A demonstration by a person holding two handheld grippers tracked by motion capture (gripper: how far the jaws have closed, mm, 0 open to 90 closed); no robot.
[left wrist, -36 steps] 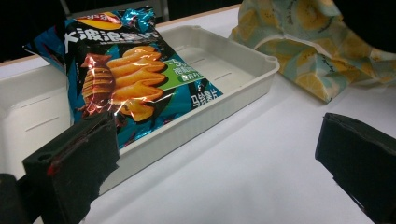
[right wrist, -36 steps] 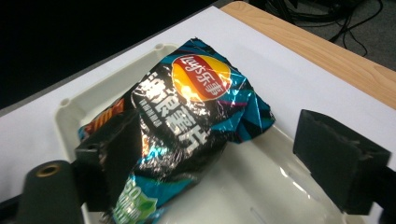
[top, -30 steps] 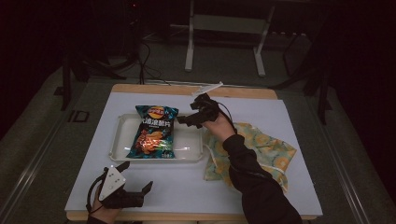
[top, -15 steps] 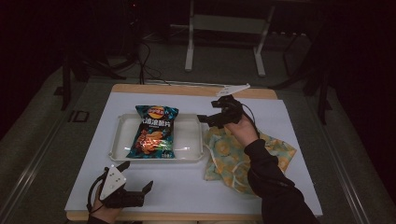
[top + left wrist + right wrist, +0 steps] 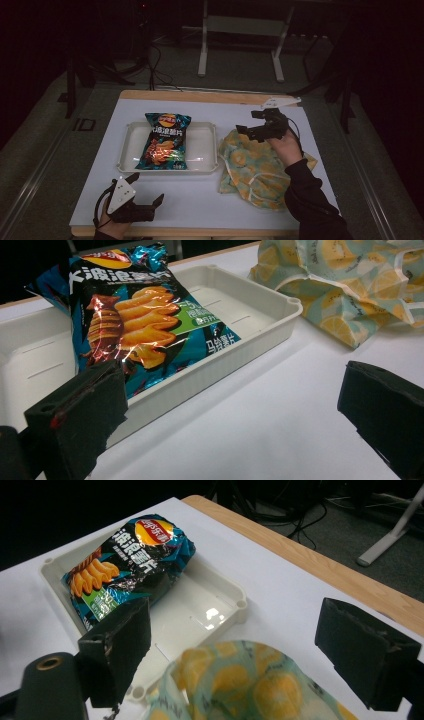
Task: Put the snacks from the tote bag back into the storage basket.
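Hovering wide-fingered at centre right, the right gripper could snag the bag; left gripper also wide

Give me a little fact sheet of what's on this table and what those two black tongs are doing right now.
table: white top with a wooden far edge
tray: white tray, left of centre
chip bag: blue chip bag lying in the tray's left part
cloth bag: lemon-print cloth bag crumpled to the right of the tray
left tongs: left tongs at the near edge, jaws open, holding nothing
right tongs: right tongs above the cloth bag's far end, jaws open, holding nothing
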